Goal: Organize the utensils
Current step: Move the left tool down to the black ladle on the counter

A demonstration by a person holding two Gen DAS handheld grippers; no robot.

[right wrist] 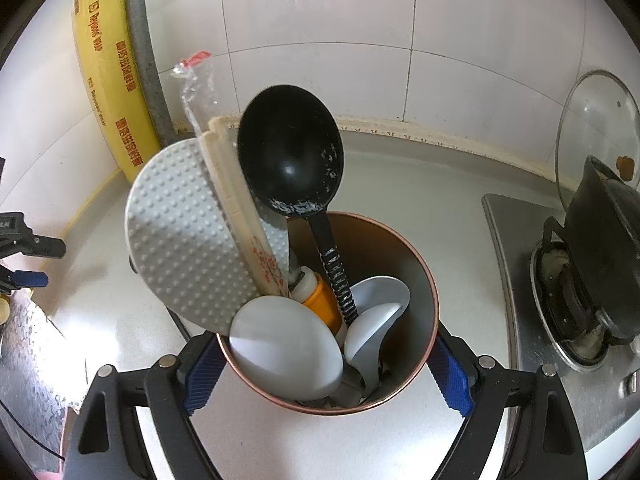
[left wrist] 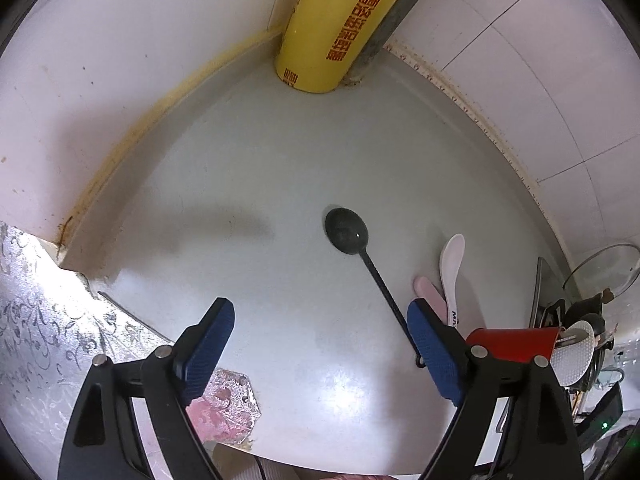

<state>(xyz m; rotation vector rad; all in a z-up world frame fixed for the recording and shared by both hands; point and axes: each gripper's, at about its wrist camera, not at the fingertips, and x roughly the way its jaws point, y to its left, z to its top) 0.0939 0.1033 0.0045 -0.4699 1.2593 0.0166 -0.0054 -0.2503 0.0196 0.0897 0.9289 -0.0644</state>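
Observation:
A black long-handled spoon [left wrist: 346, 231] lies on the grey counter [left wrist: 260, 184], its handle running down to the right finger of my left gripper [left wrist: 320, 340]. That gripper is open above the counter with nothing between its blue pads. Just right of it lie a white spoon [left wrist: 452, 272] and a pink spoon [left wrist: 430, 294]. My right gripper [right wrist: 326, 376] is shut on the red utensil holder [right wrist: 416, 280], one pad on each side of its wall. The holder contains a black ladle [right wrist: 290, 160], a grey dotted rice paddle [right wrist: 188, 248], chopsticks [right wrist: 240, 208] and white spoons [right wrist: 286, 344].
A yellow cling-wrap roll [left wrist: 340, 24] stands in the corner against the tiled wall. A gas stove [right wrist: 520, 280] with a black pot [right wrist: 608, 260] and a leaning glass lid [right wrist: 596, 128] is to the right. Patterned foil [left wrist: 40, 340] covers the surface at the left.

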